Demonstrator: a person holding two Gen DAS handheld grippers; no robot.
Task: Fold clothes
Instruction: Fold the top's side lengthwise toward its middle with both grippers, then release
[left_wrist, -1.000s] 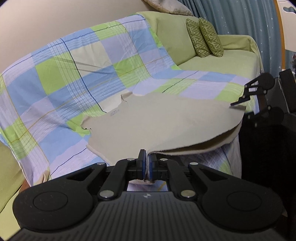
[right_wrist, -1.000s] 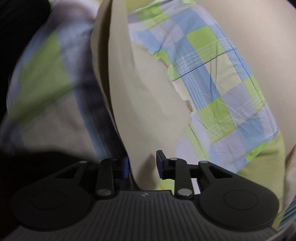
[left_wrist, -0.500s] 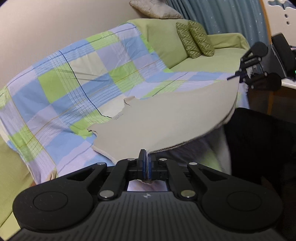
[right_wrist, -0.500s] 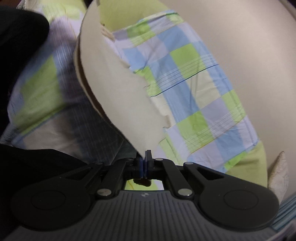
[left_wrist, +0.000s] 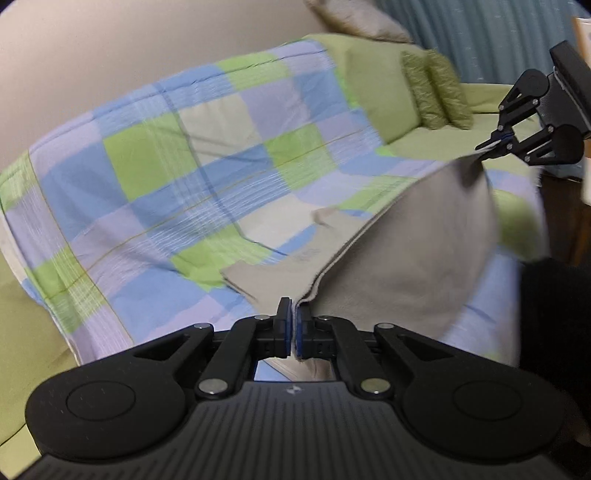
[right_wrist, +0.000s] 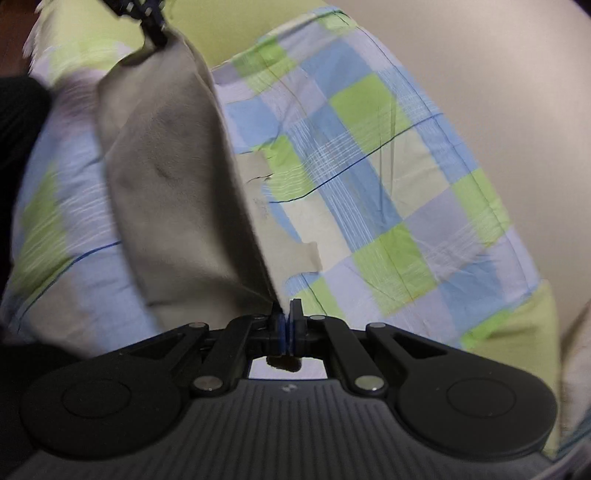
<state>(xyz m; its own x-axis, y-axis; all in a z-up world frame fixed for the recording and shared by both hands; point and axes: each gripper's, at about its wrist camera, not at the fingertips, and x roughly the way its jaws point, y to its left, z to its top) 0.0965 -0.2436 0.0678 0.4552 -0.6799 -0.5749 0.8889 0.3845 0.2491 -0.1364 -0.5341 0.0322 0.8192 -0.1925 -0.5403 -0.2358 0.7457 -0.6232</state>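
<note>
At the bottom centre of the left wrist view, the left gripper (left_wrist: 294, 321) has its fingers pressed together on an edge of the beige garment (left_wrist: 406, 258); a thin strip of cloth shows between the blue pads. The corner below the pads is cut off by the gripper body. From there the garment rises as a taut hem line toward the upper right of the frame, where the right gripper (left_wrist: 493, 144) pinches the far corner, fingers closed on it. Below that line the cloth hangs as a curved sheet, blurred along its right border. A lower layer of the garment lies flat on the checked bedspread (left_wrist: 184, 184) left of centre; a faint printed label on it is unreadable.

In the right wrist view, the right gripper (right_wrist: 287, 321) is likewise closed tight at bottom centre, with the garment (right_wrist: 177, 192) entering the pads from the left. The left gripper (right_wrist: 155, 26) is cropped at the top left of that frame, only its fingertips on the cloth being visible.

Further back, two green patterned cushions (left_wrist: 436, 92) stand on the plain green cover (left_wrist: 424, 151), smeared by motion. A grey pillow (left_wrist: 354, 18) and the blue curtain (left_wrist: 480, 33) are cut off at the top edge. A dark mass at the right edge cannot be identified.
</note>
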